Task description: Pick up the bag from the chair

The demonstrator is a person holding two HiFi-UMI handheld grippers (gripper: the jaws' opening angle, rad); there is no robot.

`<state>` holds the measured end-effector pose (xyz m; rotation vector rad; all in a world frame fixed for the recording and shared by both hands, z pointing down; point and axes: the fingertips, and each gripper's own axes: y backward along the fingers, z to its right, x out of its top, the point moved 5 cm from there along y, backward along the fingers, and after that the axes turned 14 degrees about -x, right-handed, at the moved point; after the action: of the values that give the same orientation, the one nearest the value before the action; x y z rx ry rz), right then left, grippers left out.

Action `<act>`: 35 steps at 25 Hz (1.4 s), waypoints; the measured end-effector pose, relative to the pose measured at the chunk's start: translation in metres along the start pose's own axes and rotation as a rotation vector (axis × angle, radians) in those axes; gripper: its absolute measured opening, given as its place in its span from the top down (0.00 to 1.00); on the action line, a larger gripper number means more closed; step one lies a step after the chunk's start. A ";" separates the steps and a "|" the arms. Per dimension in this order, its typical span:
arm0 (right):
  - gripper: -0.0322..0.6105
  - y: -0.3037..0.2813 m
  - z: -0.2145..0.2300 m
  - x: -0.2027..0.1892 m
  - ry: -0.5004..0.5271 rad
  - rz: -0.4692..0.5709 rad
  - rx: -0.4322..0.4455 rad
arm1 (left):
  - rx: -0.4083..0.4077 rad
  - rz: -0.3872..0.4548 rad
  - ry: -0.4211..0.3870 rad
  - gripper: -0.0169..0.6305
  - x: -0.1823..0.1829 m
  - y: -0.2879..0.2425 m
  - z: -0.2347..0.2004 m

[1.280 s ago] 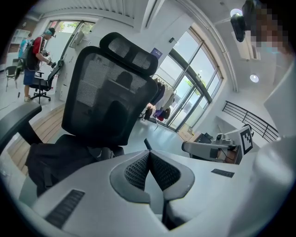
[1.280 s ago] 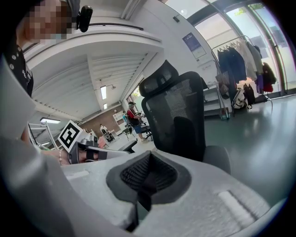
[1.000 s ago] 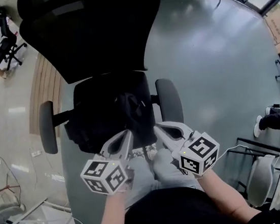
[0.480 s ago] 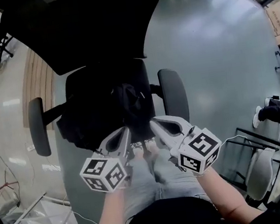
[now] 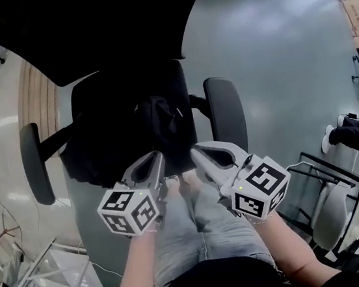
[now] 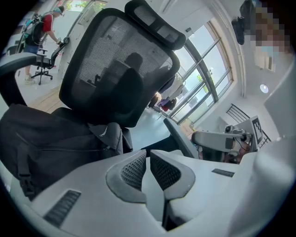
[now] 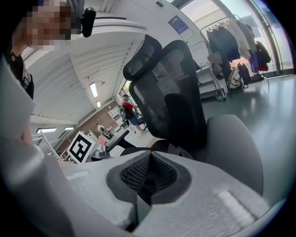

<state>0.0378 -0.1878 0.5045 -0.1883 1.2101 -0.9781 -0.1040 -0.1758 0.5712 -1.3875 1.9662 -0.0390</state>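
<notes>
Two pairs: left tongs (image 5: 156, 157) and right tongs (image 5: 196, 152) hover closed and empty at center frame (tips near the black bag (image 5: 157, 121) on the chair (image 5: 226, 117)).

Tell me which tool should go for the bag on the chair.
Left, probably. The left tool has the bag close ahead, where it fills the lower left of that tool's view. The right tool faces mostly the armrest and backrest, with only a sliver of bag showing.
</notes>
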 end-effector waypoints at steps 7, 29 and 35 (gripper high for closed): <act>0.95 -0.012 -0.001 0.005 -0.022 -0.018 0.012 | 0.047 -0.030 0.050 0.77 -0.002 -0.022 -0.029; 0.95 -0.047 -0.029 -0.002 -0.158 -0.075 0.123 | 0.104 -0.080 0.147 0.59 -0.029 -0.076 -0.099; 0.95 -0.053 -0.032 -0.016 -0.163 -0.104 0.139 | 0.082 -0.092 0.118 0.56 -0.033 -0.092 -0.110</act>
<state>-0.0180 -0.1966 0.5348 -0.2181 0.9879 -1.1117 -0.0862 -0.2273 0.7075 -1.4499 1.9718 -0.2474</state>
